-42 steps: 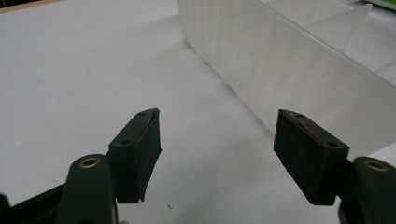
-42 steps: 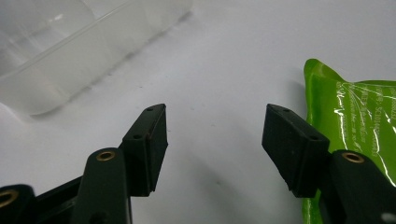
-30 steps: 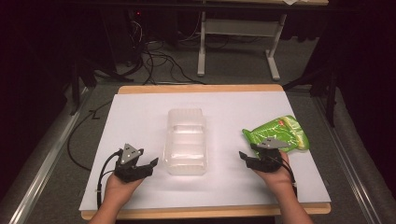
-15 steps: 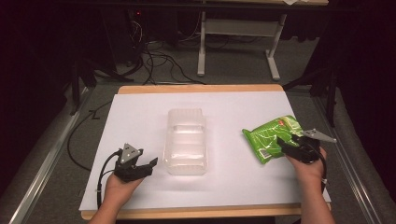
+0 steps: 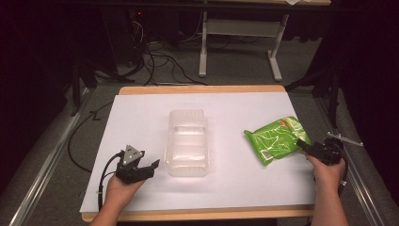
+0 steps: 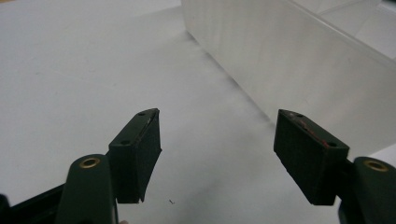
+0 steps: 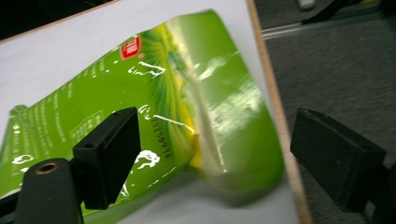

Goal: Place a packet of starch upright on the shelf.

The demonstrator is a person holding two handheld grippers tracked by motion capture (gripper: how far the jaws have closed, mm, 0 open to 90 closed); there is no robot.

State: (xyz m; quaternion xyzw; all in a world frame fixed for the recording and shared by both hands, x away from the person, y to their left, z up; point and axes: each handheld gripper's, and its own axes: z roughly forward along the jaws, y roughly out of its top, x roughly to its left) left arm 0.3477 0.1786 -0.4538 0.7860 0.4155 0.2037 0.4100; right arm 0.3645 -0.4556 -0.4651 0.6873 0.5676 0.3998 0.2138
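Your right gripper (image 5: 301, 142), jaws just opening wide, is facing the green bag (image 5: 275, 140) near the bench's right edge; left gripper (image 5: 153, 165) is gaping beside the clear tray (image 5: 187, 141).

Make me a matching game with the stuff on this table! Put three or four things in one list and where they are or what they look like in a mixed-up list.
Things:
1. green packet
2. clear plastic tray
3. left gripper
4. right gripper

Descriptions:
A. in the middle of the white sheet, see-through
B. open, at the packet's right end
C. shiny, lying at the table's right edge
D. open, beside the tray's near left corner

Pairs: 1-C, 2-A, 3-D, 4-B
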